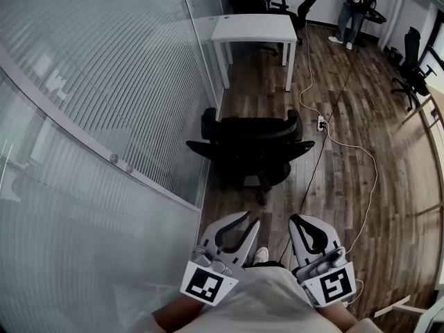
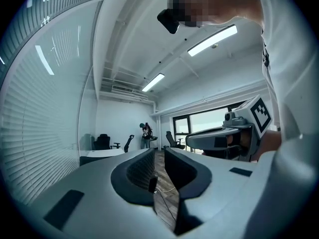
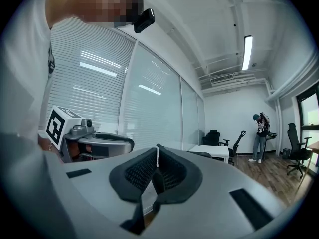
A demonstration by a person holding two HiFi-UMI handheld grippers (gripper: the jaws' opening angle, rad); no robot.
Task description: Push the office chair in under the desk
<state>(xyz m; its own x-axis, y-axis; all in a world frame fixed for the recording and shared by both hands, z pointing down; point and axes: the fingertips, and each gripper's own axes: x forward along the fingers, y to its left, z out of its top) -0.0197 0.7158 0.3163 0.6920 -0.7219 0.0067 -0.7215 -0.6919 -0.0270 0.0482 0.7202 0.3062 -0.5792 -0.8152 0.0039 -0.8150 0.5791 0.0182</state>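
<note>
Right below us is our own pale shirt (image 1: pixel 267 300), and our two bare forearms (image 1: pixel 173 316) poke out on each side of it. We hold both arms in close to our tummy, side by side, pointing forward and a little down.

The grey left gripper (image 1: pixel 251 218) has its jaws only a tiny bit apart. We can see a thin strip of floor between them, and they hold nothing. The grey right gripper (image 1: pixel 297 220) is squeezed closed, tips touching, with nothing in it. Each one has a cube with black and white squares at the back, near our body.

Just ahead of the grippers, not touching them, stands the black office chair with armrests (image 1: pixel 253 148). It sits on the brown wooden floor (image 1: pixel 347 82), close beside the tall glass wall with blinds (image 1: pixel 104 82). The white desk with straight legs (image 1: pixel 253 28) is farther away, well apart from the chair.

A long white cable (image 1: pixel 354 146) curls over the floor to the chair's right. A person (image 1: pixel 354 9) stands far back in the room.
</note>
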